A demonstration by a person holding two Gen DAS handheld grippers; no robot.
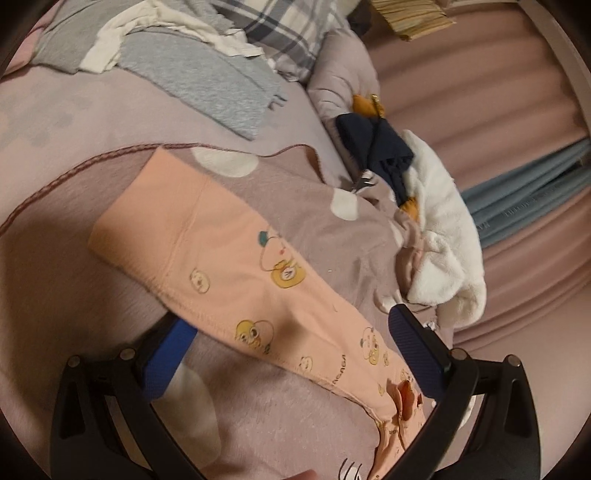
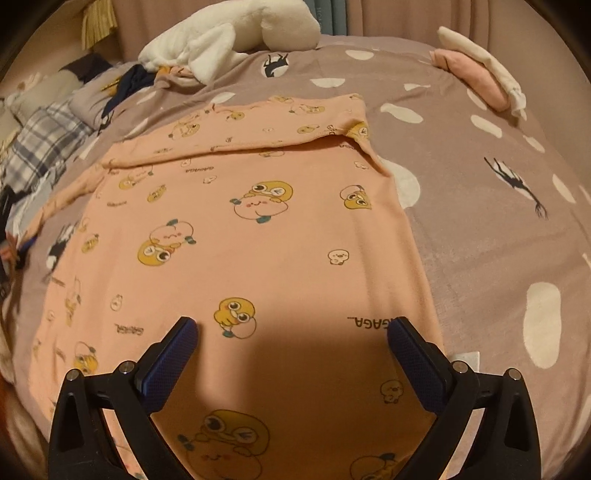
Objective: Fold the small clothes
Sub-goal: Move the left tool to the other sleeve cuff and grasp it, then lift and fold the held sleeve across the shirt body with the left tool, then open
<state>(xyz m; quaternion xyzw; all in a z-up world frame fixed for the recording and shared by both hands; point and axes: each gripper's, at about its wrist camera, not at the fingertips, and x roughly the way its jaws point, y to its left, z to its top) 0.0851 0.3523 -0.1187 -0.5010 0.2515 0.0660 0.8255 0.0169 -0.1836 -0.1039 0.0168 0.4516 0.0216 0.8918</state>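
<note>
right gripper hangs low over the near body of the peach print top, jaws spread wide, nothing between them; its shadow falls on the cloth just ahead. the top lies flat on the bed's mauve spotted duvet, one sleeve already turned across the chest at the far end. the other sleeve runs out to the side, where the left gripper straddles it, jaws also wide and holding nothing, one finger partly hidden under the sleeve's edge; whether it touches the cloth cannot be told. risks, as judged: the cloth is thin and soft, so a pinch may catch only the top layer, or take the duvet with it and drag the bedding into the fold. lifting the free sleeve from one point would let it sag and twist, landing skewed over the chest. the bed gives under pressure, so any push could wrinkle the flat body or undo the folded sleeve. farther off, a white plush and dark garment sit by the far edge, a folded pink and white pile to the right; a wide swing could snag these.
</note>
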